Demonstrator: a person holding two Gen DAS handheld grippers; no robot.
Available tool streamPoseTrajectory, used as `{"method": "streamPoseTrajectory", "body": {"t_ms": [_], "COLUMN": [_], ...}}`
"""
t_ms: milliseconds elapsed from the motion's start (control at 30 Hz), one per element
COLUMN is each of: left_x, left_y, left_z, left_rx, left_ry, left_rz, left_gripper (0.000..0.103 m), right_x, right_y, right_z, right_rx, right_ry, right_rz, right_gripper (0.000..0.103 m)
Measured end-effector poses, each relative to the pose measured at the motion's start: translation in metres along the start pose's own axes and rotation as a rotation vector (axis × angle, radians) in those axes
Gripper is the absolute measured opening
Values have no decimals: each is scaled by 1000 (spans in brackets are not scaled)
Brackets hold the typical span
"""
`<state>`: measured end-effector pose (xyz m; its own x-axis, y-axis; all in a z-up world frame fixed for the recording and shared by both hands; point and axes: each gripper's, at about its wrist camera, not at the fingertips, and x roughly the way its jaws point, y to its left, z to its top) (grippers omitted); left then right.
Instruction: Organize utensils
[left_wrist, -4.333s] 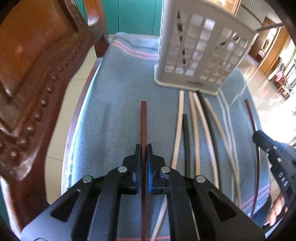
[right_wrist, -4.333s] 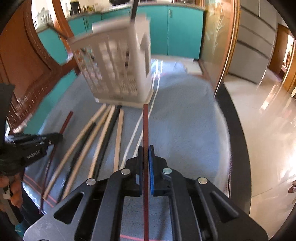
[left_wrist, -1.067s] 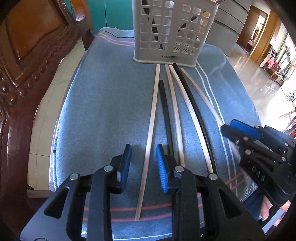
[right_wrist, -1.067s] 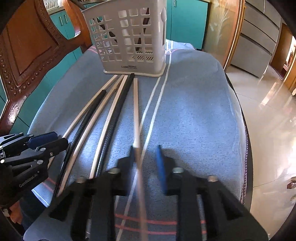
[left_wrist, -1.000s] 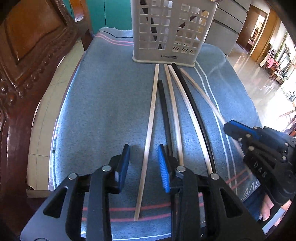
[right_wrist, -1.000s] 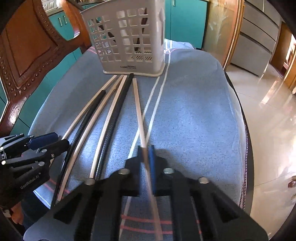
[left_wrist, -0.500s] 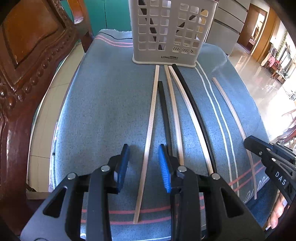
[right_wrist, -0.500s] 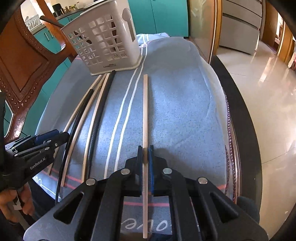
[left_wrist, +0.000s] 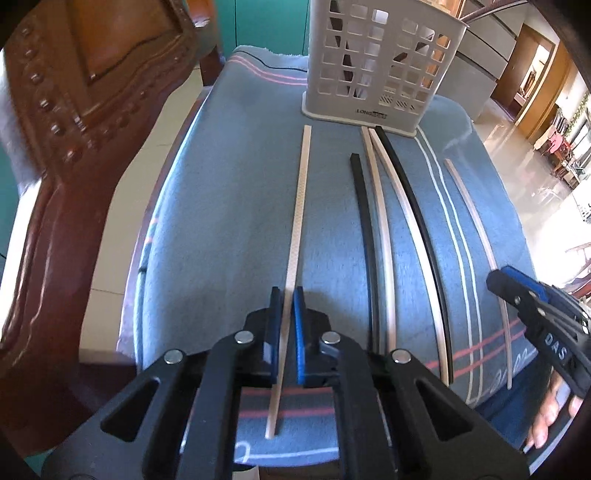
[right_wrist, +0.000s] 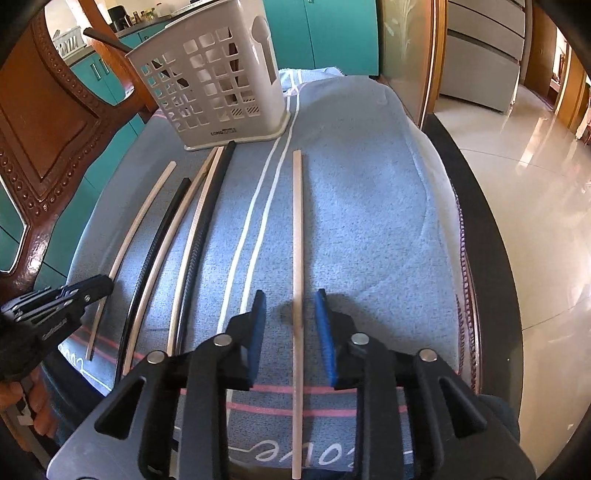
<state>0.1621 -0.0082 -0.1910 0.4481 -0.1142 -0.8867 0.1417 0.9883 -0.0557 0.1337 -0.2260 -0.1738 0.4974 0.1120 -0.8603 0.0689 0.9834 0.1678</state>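
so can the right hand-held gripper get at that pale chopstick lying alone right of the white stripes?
Probably yes. The right hand-held gripper has just opened and straddles that chopstick, pads clear of it, nothing else close by on the towel.

One chopstick (left_wrist: 293, 240) is set between the left gripper (left_wrist: 287, 310) pads, running ahead toward the basket (left_wrist: 380, 62). Four more chopsticks (left_wrist: 384, 236) are laid to its right.
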Motion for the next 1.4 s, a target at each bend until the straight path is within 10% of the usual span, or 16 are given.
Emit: {"method": "streamPoseTrajectory", "body": {"t_ms": [1400], "left_x": [17], "left_y": [-7], "left_z": [22], "left_rx": [39], "left_ry": [2], "left_rz": [21], "left_gripper": [26], "right_x": [32], "right_y": [16], "right_z": [36], "right_rx": [-131], "right_ry": [-5], "right_rz": [-91], "right_gripper": [41]}}
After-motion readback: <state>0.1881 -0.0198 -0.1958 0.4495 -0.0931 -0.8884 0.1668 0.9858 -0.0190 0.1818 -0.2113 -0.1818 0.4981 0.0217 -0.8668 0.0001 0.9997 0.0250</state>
